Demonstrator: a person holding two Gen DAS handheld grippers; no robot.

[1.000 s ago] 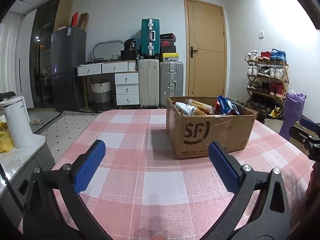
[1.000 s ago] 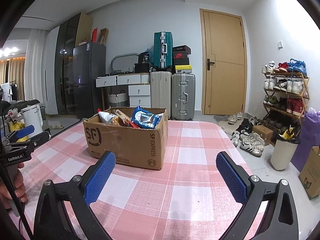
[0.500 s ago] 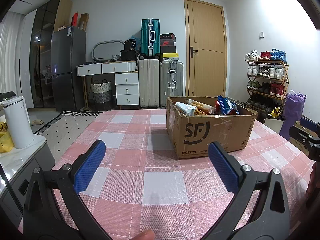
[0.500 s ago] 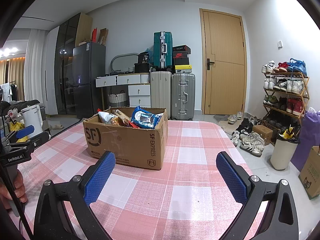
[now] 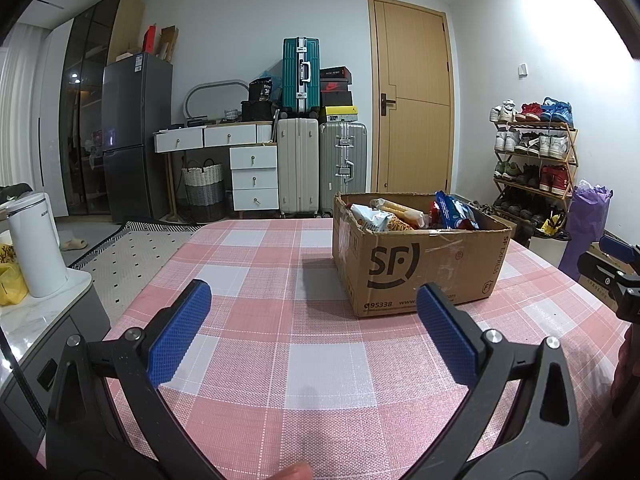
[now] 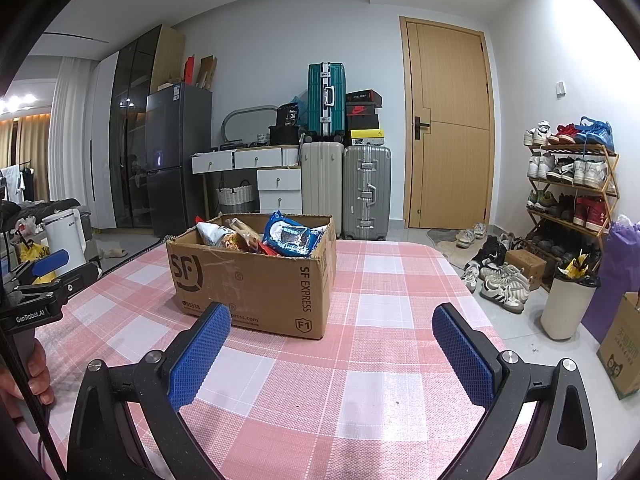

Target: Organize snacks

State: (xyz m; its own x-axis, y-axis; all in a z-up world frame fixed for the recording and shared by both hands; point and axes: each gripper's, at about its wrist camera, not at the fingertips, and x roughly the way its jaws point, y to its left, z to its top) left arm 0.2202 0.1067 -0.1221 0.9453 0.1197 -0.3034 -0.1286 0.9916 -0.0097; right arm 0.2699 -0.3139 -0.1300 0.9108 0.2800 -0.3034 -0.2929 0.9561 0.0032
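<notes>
Cardboard box of snacks on checked tabletop; left tongs and right tongs spread, empty (approach packets from above, one at a time).

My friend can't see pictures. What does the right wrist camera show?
An open cardboard box of snack packets sits on a pink checked tablecloth. The right gripper hovers open and empty in front.

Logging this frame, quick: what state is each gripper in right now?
Left gripper: open, fingers wide apart, holding nothing.
Right gripper: open, fingers wide apart, holding nothing.
</notes>
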